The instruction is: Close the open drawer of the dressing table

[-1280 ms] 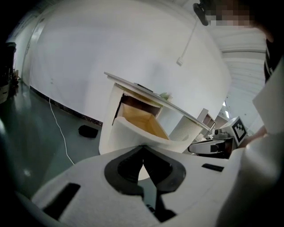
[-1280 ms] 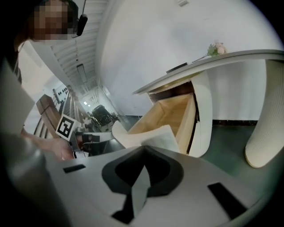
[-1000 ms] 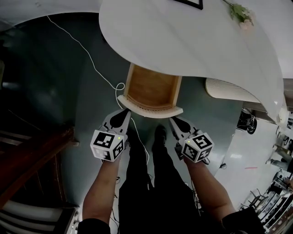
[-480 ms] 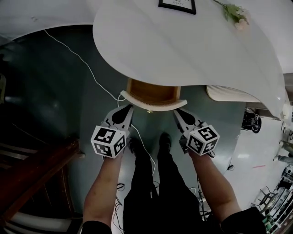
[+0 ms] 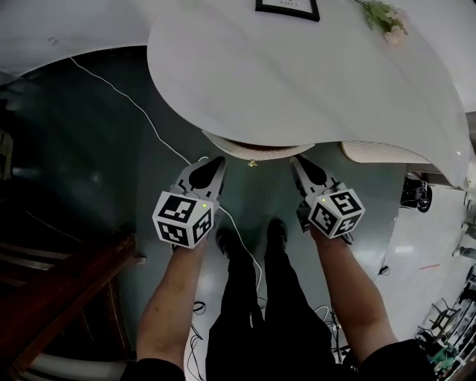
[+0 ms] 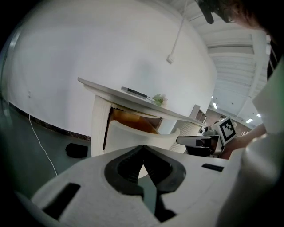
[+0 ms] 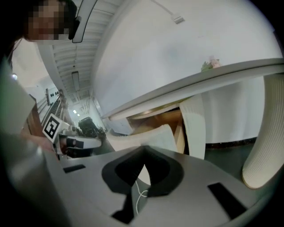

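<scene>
The white dressing table (image 5: 297, 82) fills the upper head view. Its drawer is almost fully in: only the curved white drawer front (image 5: 256, 147) shows under the tabletop edge. In the left gripper view a narrow gap of brown wooden inside (image 6: 133, 119) remains behind the drawer front (image 6: 128, 138). The right gripper view shows the same front (image 7: 148, 138). My left gripper (image 5: 219, 161) is shut, its tips at the front's left end. My right gripper (image 5: 295, 161) is shut at the right end. Neither holds anything; whether the tips touch the front I cannot tell.
A white cable (image 5: 134, 104) runs across the dark floor to the drawer's left side. A framed picture (image 5: 286, 7) and flowers (image 5: 387, 16) lie on the tabletop. Dark wooden furniture (image 5: 59, 290) stands at lower left. The person's shoes (image 5: 275, 229) are just below the drawer.
The drawer has slid from wide open to nearly closed under the tabletop. Both grippers moved forward with its front, and the person stepped closer.
</scene>
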`<state>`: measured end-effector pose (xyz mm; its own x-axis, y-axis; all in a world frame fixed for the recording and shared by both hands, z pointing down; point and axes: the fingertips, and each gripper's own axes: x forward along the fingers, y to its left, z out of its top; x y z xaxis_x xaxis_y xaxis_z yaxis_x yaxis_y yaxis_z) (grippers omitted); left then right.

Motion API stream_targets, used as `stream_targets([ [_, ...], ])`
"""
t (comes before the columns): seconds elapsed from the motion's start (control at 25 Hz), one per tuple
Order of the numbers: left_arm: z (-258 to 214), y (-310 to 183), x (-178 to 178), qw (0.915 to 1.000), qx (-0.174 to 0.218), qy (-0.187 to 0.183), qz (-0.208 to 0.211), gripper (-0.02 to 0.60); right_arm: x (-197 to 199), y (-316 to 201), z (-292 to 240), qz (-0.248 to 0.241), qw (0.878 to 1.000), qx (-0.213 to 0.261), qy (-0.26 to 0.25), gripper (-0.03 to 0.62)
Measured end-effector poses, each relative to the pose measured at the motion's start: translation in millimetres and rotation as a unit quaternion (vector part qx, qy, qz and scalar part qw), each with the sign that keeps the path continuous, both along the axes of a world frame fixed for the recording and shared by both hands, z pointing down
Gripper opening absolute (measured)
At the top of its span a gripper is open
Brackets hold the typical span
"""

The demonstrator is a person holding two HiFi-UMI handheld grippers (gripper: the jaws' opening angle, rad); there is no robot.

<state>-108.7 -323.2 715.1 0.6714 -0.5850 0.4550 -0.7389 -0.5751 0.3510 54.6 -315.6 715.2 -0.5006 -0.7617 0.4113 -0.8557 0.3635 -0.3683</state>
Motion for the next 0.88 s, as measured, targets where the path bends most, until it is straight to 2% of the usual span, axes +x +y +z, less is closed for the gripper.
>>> stream_targets([
  [0.2, 7, 1, 4, 1.0, 0.0, 0.005, -0.003, 0.009, 4, -26, 0, 0.028, 0.999, 0.043, -0.005, 0.008],
  [0.44, 9, 3, 7, 1.0, 0.0, 0.007, 0.004, 0.009, 12, -53, -1, 0.051, 0.996, 0.073, 0.004, 0.007],
  [0.72, -2, 2, -6, 0.9999, 0.008, 0.003, -0.006, 0.009, 14, -75, 8, 0.066, 0.995, 0.081, -0.003, 0.006],
  [0.88, -1, 1, -13, 0.9999, 0.01, 0.005, -0.013, 0.009, 11, -67, 25, 0.072, 0.995, 0.065, -0.017, 0.006],
])
